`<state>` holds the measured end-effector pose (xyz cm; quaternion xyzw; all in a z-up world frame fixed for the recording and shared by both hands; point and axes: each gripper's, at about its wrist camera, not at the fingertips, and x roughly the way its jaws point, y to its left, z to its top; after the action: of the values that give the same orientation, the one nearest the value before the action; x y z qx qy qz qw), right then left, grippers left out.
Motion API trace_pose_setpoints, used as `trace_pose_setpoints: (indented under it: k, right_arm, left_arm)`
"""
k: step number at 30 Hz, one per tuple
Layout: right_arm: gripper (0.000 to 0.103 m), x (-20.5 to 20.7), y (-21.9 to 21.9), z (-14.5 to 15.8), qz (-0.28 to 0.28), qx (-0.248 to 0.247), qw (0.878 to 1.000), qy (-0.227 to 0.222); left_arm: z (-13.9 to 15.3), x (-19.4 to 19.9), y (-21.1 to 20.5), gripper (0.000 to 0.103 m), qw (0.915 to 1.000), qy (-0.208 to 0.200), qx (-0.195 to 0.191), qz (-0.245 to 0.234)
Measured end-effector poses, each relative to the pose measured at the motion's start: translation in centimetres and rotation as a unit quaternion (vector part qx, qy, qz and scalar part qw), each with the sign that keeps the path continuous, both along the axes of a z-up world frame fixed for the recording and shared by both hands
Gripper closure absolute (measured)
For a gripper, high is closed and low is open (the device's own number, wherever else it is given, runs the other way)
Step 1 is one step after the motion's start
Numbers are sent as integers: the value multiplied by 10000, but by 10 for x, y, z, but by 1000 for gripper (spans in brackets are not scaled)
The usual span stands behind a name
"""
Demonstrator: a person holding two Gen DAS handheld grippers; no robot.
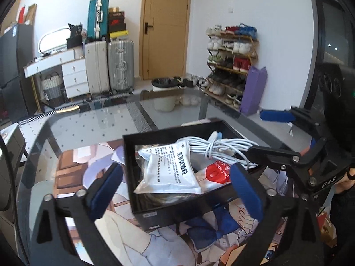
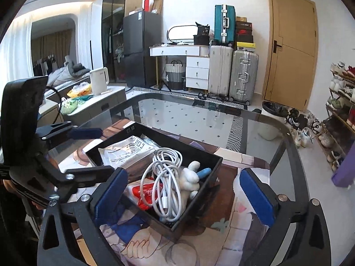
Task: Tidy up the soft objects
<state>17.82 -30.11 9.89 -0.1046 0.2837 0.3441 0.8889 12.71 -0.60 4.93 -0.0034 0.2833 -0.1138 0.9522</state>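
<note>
A black open box (image 1: 142,208) (image 2: 197,210) stands on a printed mat on the glass table. It holds a white medicine pouch (image 1: 170,173) (image 2: 124,153), a coiled white cable (image 1: 221,147) (image 2: 164,177), a red-and-clear balloon glue packet (image 1: 216,173) (image 2: 147,190) and a small white plush toy (image 2: 192,178). My left gripper (image 1: 177,190) is open and empty, its blue pads either side of the box's near end. My right gripper (image 2: 184,197) is open and empty, straddling the box corner; it also shows in the left wrist view (image 1: 277,115).
The glass table's (image 2: 199,119) far half lies beyond the box. A white bin (image 2: 270,119), suitcases (image 2: 243,75), a shoe rack (image 1: 233,62) and a side counter with a kettle (image 2: 98,81) stand around the room.
</note>
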Motion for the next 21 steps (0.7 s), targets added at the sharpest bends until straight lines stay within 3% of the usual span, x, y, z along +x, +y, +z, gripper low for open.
trace_pose_setpoints:
  k: [9,21]
  right_arm:
    - [1,-21,-9,-4,-77,374,9993,3]
    - [1,-37,-18,-9,-151,693,9972,-258]
  left_arm:
    - [-3,-19,19,0,9978,-280,-51,594]
    - [-19,-33,27,0,9944,-508,-160,911]
